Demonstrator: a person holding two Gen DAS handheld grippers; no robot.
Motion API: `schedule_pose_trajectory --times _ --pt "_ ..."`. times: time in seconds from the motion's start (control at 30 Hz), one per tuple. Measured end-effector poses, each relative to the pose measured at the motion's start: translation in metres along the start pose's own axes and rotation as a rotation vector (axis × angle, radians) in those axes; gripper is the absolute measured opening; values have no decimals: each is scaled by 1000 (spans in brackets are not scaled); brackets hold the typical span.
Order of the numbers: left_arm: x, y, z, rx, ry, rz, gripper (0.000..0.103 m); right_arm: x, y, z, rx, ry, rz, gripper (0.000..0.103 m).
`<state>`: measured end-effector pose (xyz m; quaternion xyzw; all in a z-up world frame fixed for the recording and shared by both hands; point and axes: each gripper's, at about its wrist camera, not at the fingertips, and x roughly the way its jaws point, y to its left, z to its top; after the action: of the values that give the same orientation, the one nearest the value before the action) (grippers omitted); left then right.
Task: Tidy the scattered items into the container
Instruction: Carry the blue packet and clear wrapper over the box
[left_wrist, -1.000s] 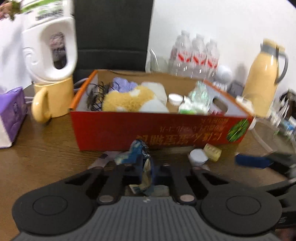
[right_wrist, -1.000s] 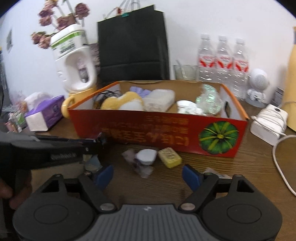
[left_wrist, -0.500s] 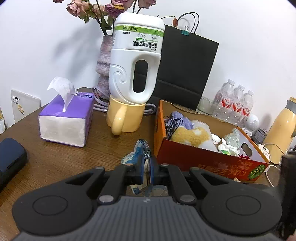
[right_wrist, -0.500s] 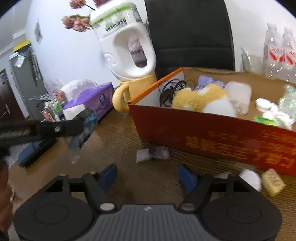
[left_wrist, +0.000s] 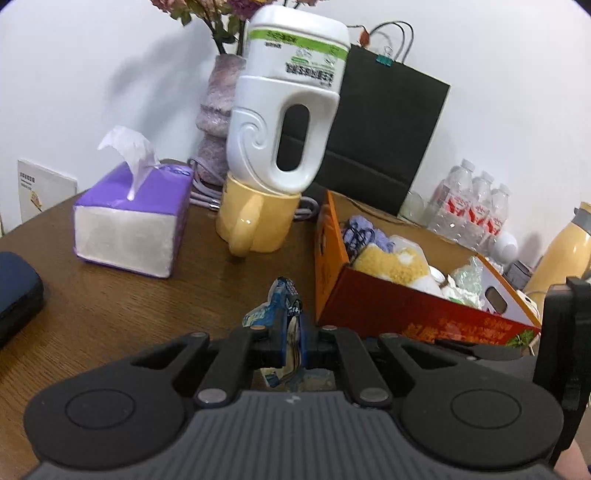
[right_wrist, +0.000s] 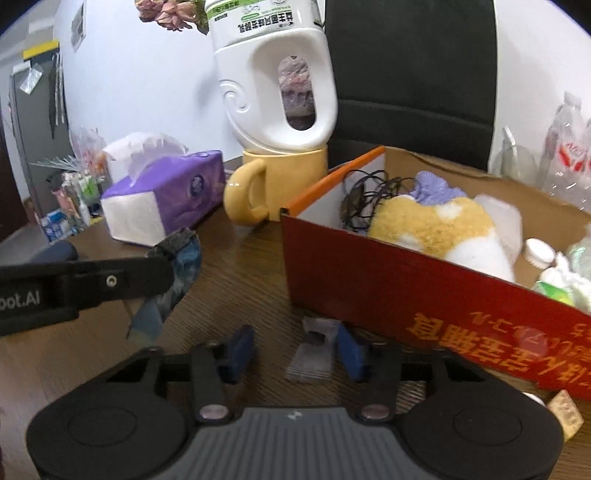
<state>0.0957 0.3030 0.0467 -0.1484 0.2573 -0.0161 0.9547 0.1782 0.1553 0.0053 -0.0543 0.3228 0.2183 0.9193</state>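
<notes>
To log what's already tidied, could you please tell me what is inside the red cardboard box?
Inside the red box: a tangle of black cable, a yellow-and-white plush, purple cloth, a white lid and crumpled wrappers. Anything beneath the plush is covered.

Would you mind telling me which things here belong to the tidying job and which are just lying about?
Part of the job:
- red box, the container
- blue wrapper, clamped in the left gripper
- small clear packet, between the closing fingers of the right gripper

Lying about:
- tissue box
- yellow mug
- white jug
- black bag
</notes>
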Motion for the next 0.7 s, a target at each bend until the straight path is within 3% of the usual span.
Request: schedule_pose_trajectory --times 0.03,0.07,0.23,0.33,0.57,0.7 --pt "0 -1 -1 8 -2 -6 7 -1 -1 -1 -10 -3 -15 22" --pt "-1 -3 -1 17 -5 -9 7 -3 -4 -1 -1 -3 -13 18" --pt "4 -12 -8 91 -14 41 7 -4 -4 1 15 5 -21 16" --pt "-1 -22 -11 113 -21 35 7 -30 -1 -3 0 -51 -38 16" --pt "-32 -74 -40 177 -6 -105 7 -125 -34 -39 97 -138 -164 16" --pt "-55 -105 -69 236 -21 -125 7 -171 -43 -72 155 -167 -225 16"
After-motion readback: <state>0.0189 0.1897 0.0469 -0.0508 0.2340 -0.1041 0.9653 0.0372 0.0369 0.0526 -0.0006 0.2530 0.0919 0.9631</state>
